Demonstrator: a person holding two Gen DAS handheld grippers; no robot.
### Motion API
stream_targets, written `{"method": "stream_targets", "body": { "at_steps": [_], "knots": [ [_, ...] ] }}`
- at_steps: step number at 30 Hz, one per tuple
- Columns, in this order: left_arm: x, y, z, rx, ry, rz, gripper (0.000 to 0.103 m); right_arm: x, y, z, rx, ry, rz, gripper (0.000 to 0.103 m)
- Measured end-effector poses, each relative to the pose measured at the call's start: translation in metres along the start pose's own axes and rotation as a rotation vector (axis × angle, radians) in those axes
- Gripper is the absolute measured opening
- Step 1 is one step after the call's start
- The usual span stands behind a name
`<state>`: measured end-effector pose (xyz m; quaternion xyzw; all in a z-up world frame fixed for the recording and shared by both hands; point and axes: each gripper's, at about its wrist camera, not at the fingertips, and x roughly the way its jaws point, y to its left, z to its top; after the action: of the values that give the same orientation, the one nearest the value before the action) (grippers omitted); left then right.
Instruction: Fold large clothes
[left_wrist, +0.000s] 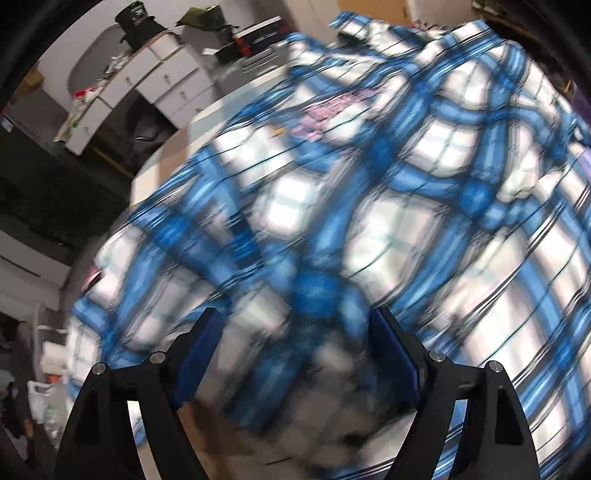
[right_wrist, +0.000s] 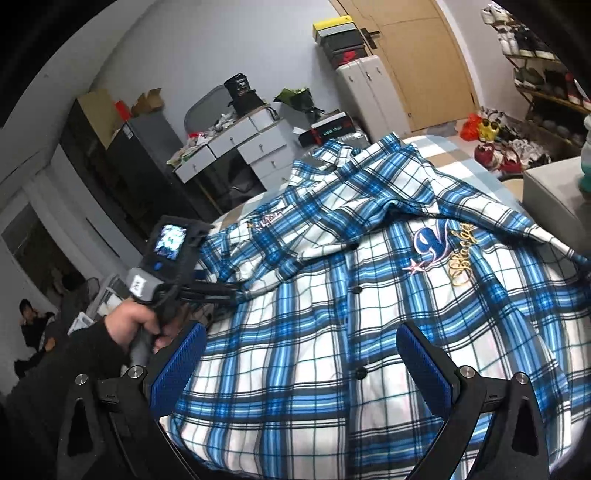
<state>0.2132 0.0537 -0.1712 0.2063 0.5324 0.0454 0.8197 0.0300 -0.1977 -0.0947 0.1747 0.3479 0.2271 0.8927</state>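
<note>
Here, nearest your lens, the right hand-held gripper stands w/ its blue pads wide apart, nothing pinched; they hang over the lower front of the plaid shirt, beside its button placket. Whether they touch the cloth can't be told.

To your left in the right wrist view, your left hand, in a black sleeve, grips the handle of the left hand-held gripper, whose fingers reach to a bunched fold at the shirt's edge. In the left wrist view that gripper shows its jaws spread w/ blurred plaid between & under them, pads not pressing on it; the blur is too heavy to tell more.

The shirt, blue/white/black check, lies spread front-up across the bed, which has a pale checked cover. An embroidered emblem sits on the chest; a sleeve is folded over the upper part, collar end farthest from you.

Past the bed: a white drawer unit heaped w/ clutter, a black cabinet left of it, shoe boxes, a wooden door, and a shoe rack at far right.
</note>
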Motion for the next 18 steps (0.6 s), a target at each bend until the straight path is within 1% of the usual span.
{"method": "stream_targets", "body": {
  "at_steps": [2, 3, 5, 6, 8, 10, 11, 13, 15, 16, 17, 18],
  "knots": [
    [-0.008, 0.011, -0.006, -0.035, -0.014, -0.018, 0.081, -0.001, 0.001, -0.001, 0.002, -0.005, 0.002, 0.103],
    [-0.016, 0.021, -0.01, -0.066, -0.033, -0.039, 0.081, -0.001, 0.0, 0.0, 0.005, -0.006, 0.002, 0.103],
    [-0.034, 0.036, -0.024, -0.127, -0.057, -0.049, 0.081, 0.0, 0.001, -0.001, 0.004, -0.003, -0.004, 0.103],
    [-0.046, 0.052, -0.036, -0.175, -0.082, -0.063, 0.081, 0.001, 0.001, -0.001, 0.0, 0.001, -0.007, 0.103],
    [-0.063, 0.07, -0.057, -0.238, -0.107, -0.067, 0.081, 0.003, 0.002, -0.002, 0.0, 0.012, -0.01, 0.103],
    [-0.082, 0.112, -0.087, -0.352, -0.128, -0.039, 0.081, 0.004, 0.003, -0.004, 0.001, 0.019, -0.008, 0.103],
    [-0.088, 0.123, -0.098, -0.392, -0.138, -0.038, 0.081, 0.004, 0.004, -0.005, 0.0, 0.019, -0.004, 0.103],
    [-0.11, 0.166, -0.143, -0.538, -0.174, -0.052, 0.081, 0.004, 0.008, -0.006, -0.014, 0.017, 0.004, 0.103],
    [-0.125, 0.186, -0.18, -0.646, -0.195, -0.07, 0.081, 0.004, 0.012, -0.006, -0.027, 0.014, 0.011, 0.103],
    [-0.129, 0.204, -0.202, -0.715, -0.203, -0.07, 0.081, 0.005, 0.014, -0.006, -0.035, 0.016, 0.015, 0.103],
    [-0.128, 0.208, -0.209, -0.749, -0.202, -0.067, 0.082, 0.006, 0.016, -0.006, -0.041, 0.021, 0.016, 0.103],
    [-0.125, 0.217, -0.224, -0.801, -0.191, -0.054, 0.082, 0.008, 0.017, -0.007, -0.047, 0.026, 0.015, 0.103]
  ]
}}
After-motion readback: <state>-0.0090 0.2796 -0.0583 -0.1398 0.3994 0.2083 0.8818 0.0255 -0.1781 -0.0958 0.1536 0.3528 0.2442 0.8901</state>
